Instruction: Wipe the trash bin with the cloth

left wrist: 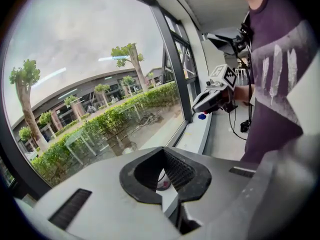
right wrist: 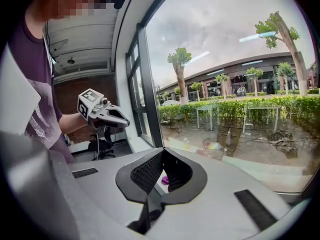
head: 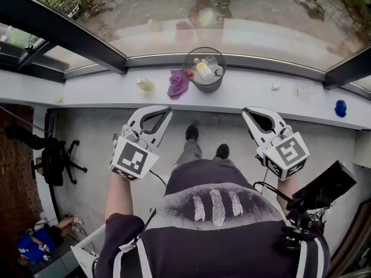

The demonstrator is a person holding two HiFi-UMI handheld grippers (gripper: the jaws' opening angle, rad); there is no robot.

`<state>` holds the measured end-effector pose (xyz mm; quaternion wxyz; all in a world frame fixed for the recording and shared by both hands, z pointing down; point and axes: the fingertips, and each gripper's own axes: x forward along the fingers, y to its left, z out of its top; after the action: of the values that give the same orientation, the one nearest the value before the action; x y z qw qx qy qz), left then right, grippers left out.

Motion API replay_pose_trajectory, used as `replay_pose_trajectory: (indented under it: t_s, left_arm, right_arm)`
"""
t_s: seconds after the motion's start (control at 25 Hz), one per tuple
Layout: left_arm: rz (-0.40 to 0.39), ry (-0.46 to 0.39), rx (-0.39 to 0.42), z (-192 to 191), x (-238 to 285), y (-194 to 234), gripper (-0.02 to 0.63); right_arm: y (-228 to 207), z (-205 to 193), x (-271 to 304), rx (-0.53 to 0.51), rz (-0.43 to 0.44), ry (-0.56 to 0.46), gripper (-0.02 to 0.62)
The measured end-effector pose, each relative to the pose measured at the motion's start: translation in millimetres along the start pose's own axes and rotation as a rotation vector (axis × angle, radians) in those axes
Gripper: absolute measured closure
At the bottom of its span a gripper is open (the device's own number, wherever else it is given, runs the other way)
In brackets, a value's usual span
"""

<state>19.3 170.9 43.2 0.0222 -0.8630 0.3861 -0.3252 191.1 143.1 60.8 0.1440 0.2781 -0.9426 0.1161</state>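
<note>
Hidden or unclear: the trash bin (head: 210,87) is being shown only in the head view, and its contents, bottles among them, are too tangled to be counted. In the left gripper view only a pale scrap is being glimpsed through the loop behind the closed tips and cannot be identified. In the right gripper view a purple patch is being seen the same way, and it cannot be told for certain what it is. The surface (head: 243,98) under the window is being cut off at both edges of the head view.

The left gripper (head: 167,110) and the right gripper (head: 245,112) are both being held with fingers fully together, nothing being gripped by either. Both are being held in the air, short of the surface.

The bin is standing on the surface, ahead of and between the two pairs of fingers, well apart from both. The cloth (head: 177,83), purple and crumpled, is lying just beside the bin, ahead of the left fingers.

Nothing is lying between the fingers and the bin. A yellowish bottle (head: 145,84) is lying beyond the left fingers, outward of the cloth. A blue item (head: 340,108) is lying well outward of the right fingers.

Count: one bin, one cloth, one yellowish bottle, one blue item, two grippers.
</note>
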Motion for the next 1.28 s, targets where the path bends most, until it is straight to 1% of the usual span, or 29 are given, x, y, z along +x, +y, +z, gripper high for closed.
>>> replay_pose_trajectory:
  t_s: [0.12, 0.28, 0.36, 0.48, 0.56, 0.64, 0.72, 0.84, 0.96, 1.04, 1.08, 1.12, 1.16, 1.24, 1.28]
  left_arm:
    - [-0.021, 0.034, 0.0, -26.7, 16.9, 15.4, 0.612]
    - [-0.028, 0.054, 0.012, -57.9, 41.8, 50.7, 0.614]
    - [-0.039, 0.039, 0.008, -68.3, 50.3, 71.5, 0.612]
    - [-0.058, 0.002, -0.029, -86.5, 60.6, 103.8, 0.612]
    - [-0.065, -0.003, -0.047, -103.5, 69.4, 125.9, 0.612]
    - [-0.041, 0.029, -0.019, -124.2, 81.5, 150.1, 0.612]
    - [-0.02, 0.09, 0.045, -147.7, 98.2, 169.6, 0.614]
    - [-0.052, 0.172, 0.09, -181.9, 127.7, 178.7, 0.614]
    - [-0.094, 0.242, 0.13, -216.1, 158.5, 175.6, 0.614]
    - [-0.111, 0.287, 0.173, -239.1, 183.1, 173.5, 0.527]
    - [-0.119, 0.315, 0.201, -251.6, 196.6, 171.8, 0.447]
    - [-0.13, 0.346, 0.228, -264.8, 210.1, 169.2, 0.349]
    - [-0.147, 0.377, 0.25, -278.3, 223.0, 165.3, 0.295]
    - [-0.198, 0.441, 0.27, -306.1, 246.5, 153.9, 0.215]
    - [-0.226, 0.478, 0.282, -320.2, 257.2, 147.6, 0.197]
  right_arm:
    - [-2.9, 1.3, 12.0, -0.001, -0.016, 0.03, 0.598]
    - [-4.5, 10.4, 40.4, -0.014, -0.022, 0.073, 0.598]
    - [-5.2, 17.1, 60.6, -0.021, -0.034, 0.099, 0.598]
    - [-10.1, 21.7, 96.4, -0.022, -0.061, 0.147, 0.598]
    - [-17.3, 21.7, 119.3, -0.022, -0.089, 0.188, 0.598]
    - [-25.1, 21.8, 139.8, -0.032, -0.103, 0.225, 0.598]
    - [-33.7, 18.1, 156.4, -0.048, -0.123, 0.267, 0.598]
    - [-41.7, 7.8, 170.0, -0.062, -0.151, 0.336, 0.598]
    - [-44.8, -1.6, 180.1, -0.061, -0.135, 0.384, 0.598]
    - [-49.8, -9.6, 186.5, -0.077, -0.133, 0.414, 0.598]
    - [-53.0, -15.0, 189.5, -0.081, -0.132, 0.427, 0.598]
    - [-56.9, -21.9, 192.4, -0.077, -0.129, 0.437, 0.598]
    - [-61.7, -30.0, 195.2, -0.064, -0.125, 0.444, 0.598]
    - [-73.4, -47.6, 200.8, -0.027, -0.117, 0.455, 0.598]
    - [-78.9, -56.0, 203.8, -0.01, -0.111, 0.461, 0.598]
